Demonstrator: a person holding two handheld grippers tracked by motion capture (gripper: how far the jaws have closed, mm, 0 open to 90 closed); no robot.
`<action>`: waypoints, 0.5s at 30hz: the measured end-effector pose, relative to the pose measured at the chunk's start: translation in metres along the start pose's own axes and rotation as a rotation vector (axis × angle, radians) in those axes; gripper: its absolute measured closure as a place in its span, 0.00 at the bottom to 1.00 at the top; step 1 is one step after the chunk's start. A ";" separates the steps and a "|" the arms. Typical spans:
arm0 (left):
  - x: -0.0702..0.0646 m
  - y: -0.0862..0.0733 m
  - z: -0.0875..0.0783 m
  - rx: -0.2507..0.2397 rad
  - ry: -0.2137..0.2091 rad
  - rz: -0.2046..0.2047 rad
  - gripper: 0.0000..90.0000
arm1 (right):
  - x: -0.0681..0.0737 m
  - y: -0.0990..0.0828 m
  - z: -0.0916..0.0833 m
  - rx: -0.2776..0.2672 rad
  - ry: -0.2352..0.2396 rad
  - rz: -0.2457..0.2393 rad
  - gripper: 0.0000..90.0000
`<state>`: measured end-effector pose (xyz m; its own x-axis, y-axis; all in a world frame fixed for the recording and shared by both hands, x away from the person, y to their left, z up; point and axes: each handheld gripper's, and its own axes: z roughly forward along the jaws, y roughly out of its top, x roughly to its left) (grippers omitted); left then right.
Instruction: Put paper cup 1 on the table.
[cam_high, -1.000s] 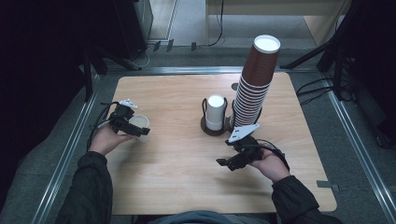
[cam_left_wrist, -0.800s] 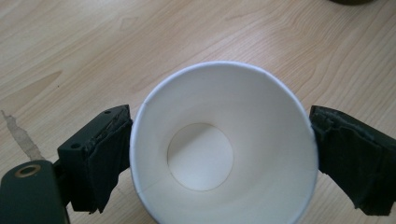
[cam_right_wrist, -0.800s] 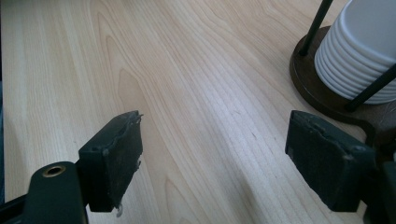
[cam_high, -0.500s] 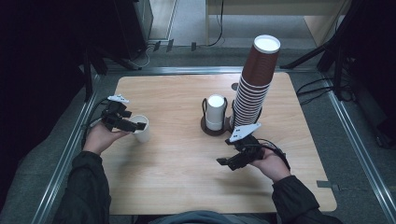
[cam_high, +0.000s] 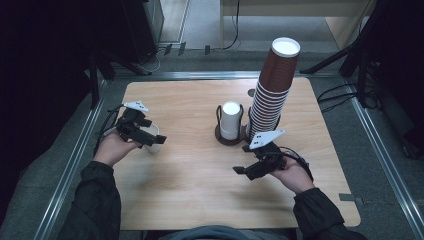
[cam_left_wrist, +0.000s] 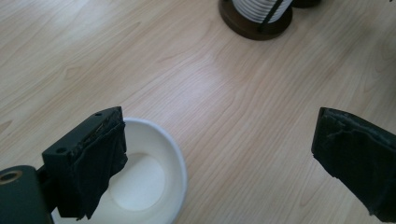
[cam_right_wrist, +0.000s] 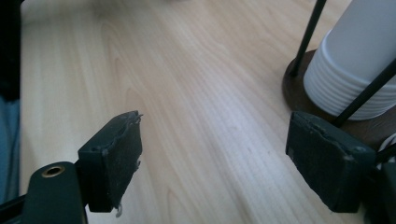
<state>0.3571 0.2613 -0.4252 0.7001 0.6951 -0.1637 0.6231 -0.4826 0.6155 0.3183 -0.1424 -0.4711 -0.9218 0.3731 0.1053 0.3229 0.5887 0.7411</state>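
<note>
In the high view, the left hand-held gripper (cam_high: 145, 136) sits over the left part of the wooden counter (cam_high: 200, 200), held in the person's left hand (cam_high: 112, 149). A single white paper cup (cam_high: 155, 145) stands upright on the counter just beneath and beside its jaws, partly hidden by them. Its jaws have just been opening, and the pads do not press on the cup. The right hand-held gripper (cam_high: 247, 170) is held in the right hand (cam_high: 295, 176) over the right half of the counter, well apart from the cup, with its jaws pointing toward the counter's middle. Behind it rise a short stack of white cups (cam_high: 231, 120) in a dark wire holder (cam_high: 220, 135) and, just to the right of that, a tall stack of brown cups (cam_high: 272, 90).

In the left gripper view, the jaws stand spread wide. The white paper cup (cam_left_wrist: 149, 182) lies open-mouthed below the left jaw, which overlaps its rim in the picture; the right jaw is far off over bare counter (cam_left_wrist: 233, 93). The holder's round base (cam_left_wrist: 254, 23) shows at the top edge.

In the right gripper view, the jaws are likewise spread with nothing between them but bare counter (cam_right_wrist: 196, 93). The stack of white cups (cam_right_wrist: 355, 65) and the dark base (cam_right_wrist: 299, 91) of its holder stand just beyond the right jaw.
</note>
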 end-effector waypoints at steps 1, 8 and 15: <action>-0.003 0.002 0.001 -0.001 -0.014 0.007 0.02 | 0.000 0.001 -0.001 0.010 0.004 -0.002 0.20; -0.021 0.010 0.011 0.007 -0.040 0.039 0.00 | 0.000 0.007 -0.010 0.009 -0.017 0.024 0.16; -0.035 0.013 0.019 0.001 -0.057 0.078 0.05 | -0.002 0.009 -0.018 -0.008 -0.015 0.047 0.16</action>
<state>0.3475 0.2208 -0.4264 0.7653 0.6237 -0.1591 0.5662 -0.5347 0.6273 0.3194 -0.1505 -0.4523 -0.9022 0.4111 0.1305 0.3642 0.5643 0.7409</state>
